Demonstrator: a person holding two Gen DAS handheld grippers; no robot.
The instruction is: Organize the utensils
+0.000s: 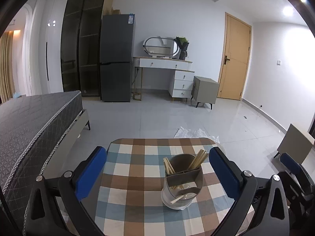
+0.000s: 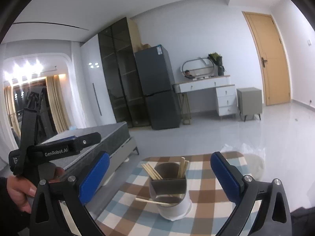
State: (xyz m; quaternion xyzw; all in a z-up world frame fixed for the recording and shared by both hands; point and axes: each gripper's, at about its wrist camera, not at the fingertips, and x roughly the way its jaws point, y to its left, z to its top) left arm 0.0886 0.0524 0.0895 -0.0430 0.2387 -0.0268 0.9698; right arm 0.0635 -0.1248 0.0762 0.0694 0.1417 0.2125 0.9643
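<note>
Now, our left gripper [image 1: 157, 174]: wide open, empty.
Our right gripper [image 2: 159, 174]: wide open, empty.
Holder [image 1: 183, 181]: chopsticks [image 1: 197, 160] inside, on table [image 1: 126, 179].

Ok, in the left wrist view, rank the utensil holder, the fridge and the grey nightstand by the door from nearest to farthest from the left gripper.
1. Utensil holder, on the checked table, just ahead.
2. Grey nightstand, across the floor, right.
3. Fridge, against the far wall, left.

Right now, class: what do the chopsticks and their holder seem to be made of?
Chopsticks: probably bamboo or light wood; pale tan, matte, square-cut sticks.
Holder: likely plastic; smooth, matte grey insert with thin dividers in a white outer cup. Ceramic cannot be ruled out.
</note>
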